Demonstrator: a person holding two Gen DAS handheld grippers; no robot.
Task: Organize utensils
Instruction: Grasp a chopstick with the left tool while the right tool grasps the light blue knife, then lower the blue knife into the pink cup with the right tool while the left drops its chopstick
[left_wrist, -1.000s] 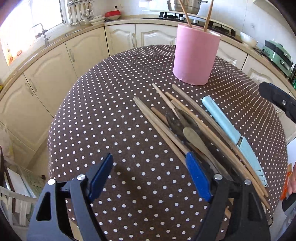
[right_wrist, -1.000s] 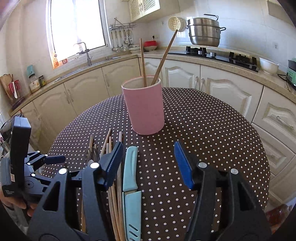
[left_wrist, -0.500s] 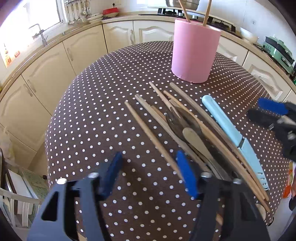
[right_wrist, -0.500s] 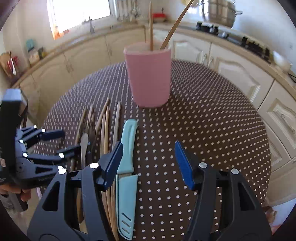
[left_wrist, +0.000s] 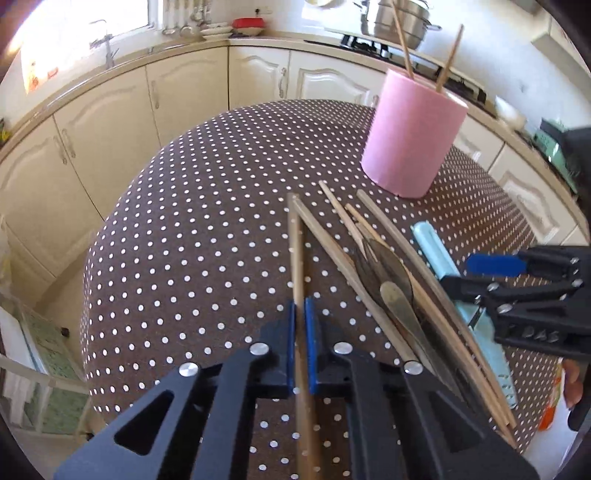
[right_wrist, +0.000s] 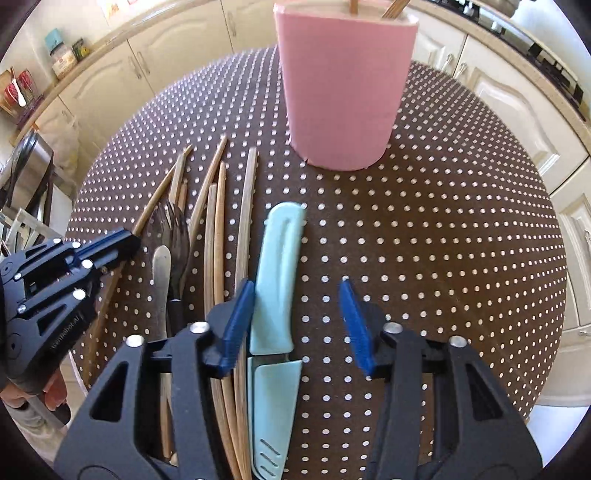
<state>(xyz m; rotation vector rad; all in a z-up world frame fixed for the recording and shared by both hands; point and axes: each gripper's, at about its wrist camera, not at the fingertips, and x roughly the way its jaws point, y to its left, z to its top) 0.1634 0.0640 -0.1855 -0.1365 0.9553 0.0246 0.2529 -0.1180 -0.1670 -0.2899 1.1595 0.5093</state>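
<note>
My left gripper (left_wrist: 300, 334) clamps one pale wooden chopstick (left_wrist: 295, 258) at the left of the pile on the dotted tabletop (left_wrist: 192, 258). My right gripper (right_wrist: 297, 325), half open and just narrowing, straddles the mint knife (right_wrist: 277, 280) near the pink cup (right_wrist: 343, 85).

The right claw (right_wrist: 297, 317), closing, straddles the teal knife (right_wrist: 277, 280) beside wooden chopsticks (right_wrist: 218, 236), pads apart.
</note>
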